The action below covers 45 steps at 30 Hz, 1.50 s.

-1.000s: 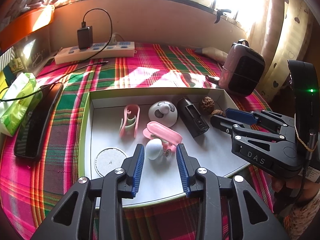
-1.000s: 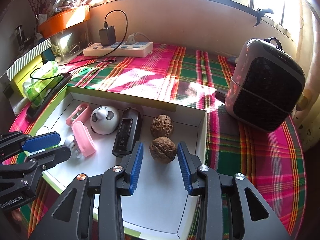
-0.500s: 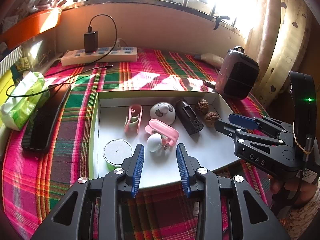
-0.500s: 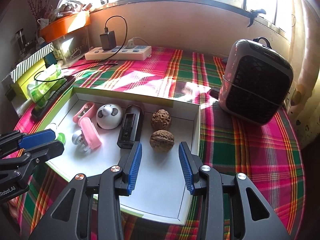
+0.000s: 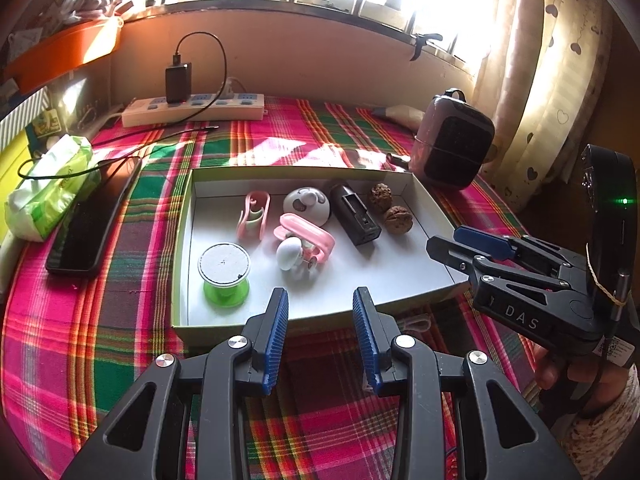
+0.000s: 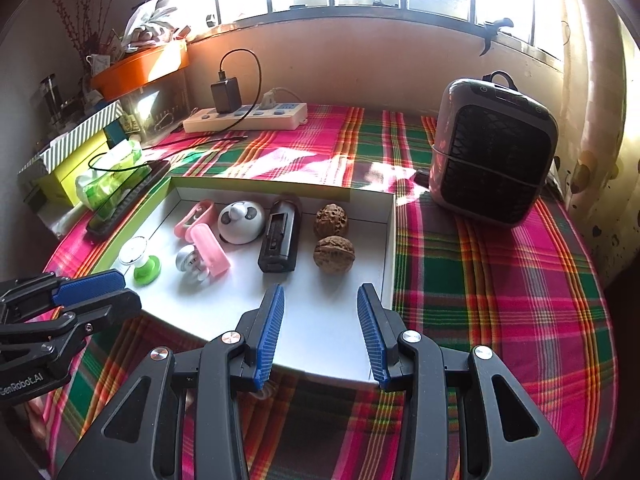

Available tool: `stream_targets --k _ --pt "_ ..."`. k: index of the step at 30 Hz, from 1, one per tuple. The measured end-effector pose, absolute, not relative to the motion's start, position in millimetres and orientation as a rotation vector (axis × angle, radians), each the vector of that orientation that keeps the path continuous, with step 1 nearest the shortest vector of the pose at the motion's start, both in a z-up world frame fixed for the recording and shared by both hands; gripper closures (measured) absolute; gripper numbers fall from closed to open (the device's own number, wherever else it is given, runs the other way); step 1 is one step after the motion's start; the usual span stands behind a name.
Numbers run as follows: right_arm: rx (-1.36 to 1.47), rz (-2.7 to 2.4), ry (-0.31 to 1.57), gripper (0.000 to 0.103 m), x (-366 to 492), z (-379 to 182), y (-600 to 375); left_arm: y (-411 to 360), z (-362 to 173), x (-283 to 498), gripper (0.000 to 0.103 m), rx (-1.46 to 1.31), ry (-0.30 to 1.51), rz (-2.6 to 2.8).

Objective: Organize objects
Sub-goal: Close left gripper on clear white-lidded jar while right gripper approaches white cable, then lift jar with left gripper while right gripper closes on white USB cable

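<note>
Left wrist view: the white tray (image 5: 424, 216) sits on the plaid-covered desk (image 5: 80, 340) with everything laid inside it. A green spool (image 5: 224, 270) stands at its near left corner, a pink clip (image 5: 253, 216) lies behind that, and a white panda-faced gadget (image 5: 307, 205) sits beside a black case (image 5: 355, 219). Two walnuts (image 5: 390, 208) rest near the right wall, just apart from each other. A pink and white toy (image 5: 301, 242) lies mid-tray; what exactly it is I can't quite make out. My left gripper (image 5: 320, 320) hangs spread wide over the tray's near rim, holding nothing. My right gripper (image 6: 320, 328) is likewise parted and empty above the near right corner. Outside the tray, a phone (image 5: 94, 220) and a tissue pack (image 5: 52, 188) lie to the left, a power strip (image 5: 192, 110) at the back, a small heater (image 6: 494, 152) to the right.
</note>
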State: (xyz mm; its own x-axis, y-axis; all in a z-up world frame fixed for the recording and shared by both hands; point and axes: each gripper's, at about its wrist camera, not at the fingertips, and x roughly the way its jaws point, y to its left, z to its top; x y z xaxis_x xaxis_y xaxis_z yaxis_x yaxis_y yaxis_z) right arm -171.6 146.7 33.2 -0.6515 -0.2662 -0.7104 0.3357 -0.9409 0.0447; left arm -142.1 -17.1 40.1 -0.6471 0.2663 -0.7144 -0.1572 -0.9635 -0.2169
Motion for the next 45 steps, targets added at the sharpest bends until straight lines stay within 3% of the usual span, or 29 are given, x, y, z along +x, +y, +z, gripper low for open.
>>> stream_targets --k 29,35,45 --pt "1.117 -2.548 0.054 0.063 -128.2 17.6 155.3 16.4 5.2 -123.3 0.066 -1.313 -0.162 2.493" --pt "1.144 -2.487 0.061 0.063 -129.2 9.8 146.0 5.5 3.2 -124.4 0.077 -1.313 -0.19 2.529" --pt "1.185 -2.421 0.097 0.063 -138.0 -1.6 130.1 -25.2 1.5 -119.8 0.078 -1.307 -0.234 2.586"
